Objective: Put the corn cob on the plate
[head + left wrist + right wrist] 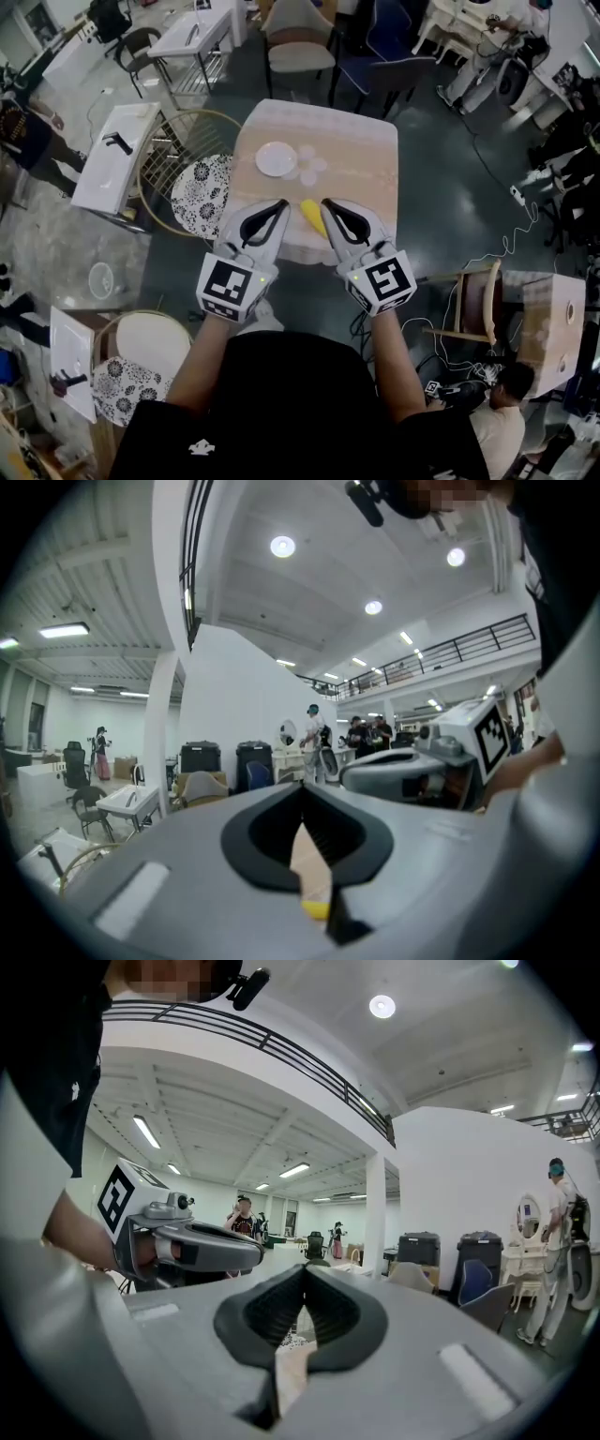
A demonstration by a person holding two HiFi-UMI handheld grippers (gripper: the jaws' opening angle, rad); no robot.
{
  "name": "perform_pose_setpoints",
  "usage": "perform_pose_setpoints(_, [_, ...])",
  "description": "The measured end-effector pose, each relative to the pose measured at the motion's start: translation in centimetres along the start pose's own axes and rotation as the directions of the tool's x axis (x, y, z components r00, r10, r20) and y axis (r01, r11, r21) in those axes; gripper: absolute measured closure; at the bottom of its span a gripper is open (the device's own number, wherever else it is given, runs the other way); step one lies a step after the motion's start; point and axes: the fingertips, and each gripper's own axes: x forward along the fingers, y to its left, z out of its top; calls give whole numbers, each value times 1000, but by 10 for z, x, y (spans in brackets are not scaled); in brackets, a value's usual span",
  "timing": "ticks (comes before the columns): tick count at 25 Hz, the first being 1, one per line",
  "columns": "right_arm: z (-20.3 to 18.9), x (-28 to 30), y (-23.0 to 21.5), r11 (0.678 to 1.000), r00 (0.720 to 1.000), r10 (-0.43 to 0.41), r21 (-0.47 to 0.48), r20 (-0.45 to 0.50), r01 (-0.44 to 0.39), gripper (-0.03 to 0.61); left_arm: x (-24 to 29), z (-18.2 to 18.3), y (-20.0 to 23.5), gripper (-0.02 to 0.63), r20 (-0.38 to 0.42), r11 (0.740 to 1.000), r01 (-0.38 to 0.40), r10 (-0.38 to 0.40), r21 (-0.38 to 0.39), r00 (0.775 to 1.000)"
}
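As seen along their own jaws, the left tongs [302,787] and the right tongs [305,1269] are each closed tip to tip. Nothing is gripped by either, and only an oval hollow is seen behind the tips. Both are held nearly level and side by side over the near edge of the square tabletop [356,159], which is covered by a pale pink patterned cloth. The short yellow corn cob [312,217] is laid flat on that cloth between the two tongs. Its long axis is set slightly aslant, with the far end turned leftward and the near end toward the right tongs. The small round white plate [277,158] is placed farther off on the tabletop, apart from the cob. Each tongs is carried on a bare forearm stretched forward, with the black-and-white marker cubes [228,284] turned upward.
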Motion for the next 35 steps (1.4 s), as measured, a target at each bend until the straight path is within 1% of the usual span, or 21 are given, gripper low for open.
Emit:
perform_pose_setpoints(7, [2,43,5,1000,1000,-28,-10,-12,27,577,-4,-6,43,623,13,1000,13,-13,0,1000])
perform_pose_setpoints(14, [-1,67,13,997,997,-72,-29,-36,70,577,-9,-14,70,623,30,999,51,-51,-14,998])
perform_pose_setpoints(18, [-9,72,12,994,993,-104,-40,-56,102,577,-6,-23,79,623,32,997,74,-73,-27,997])
perform_pose_setpoints(23, [-17,70,3,991,989,-129,-45,-71,126,577,3,-30,78,623,27,994,101,-100,-37,995])
perform_pose_setpoints(30, [-34,74,-21,990,984,-139,-28,-108,136,577,21,-35,84,623,0,994,102,-102,-40,995])
perform_pose_setpoints(35, [-49,81,-38,994,985,-113,-16,-127,112,577,40,-40,91,623,-16,995,80,-81,-54,997])
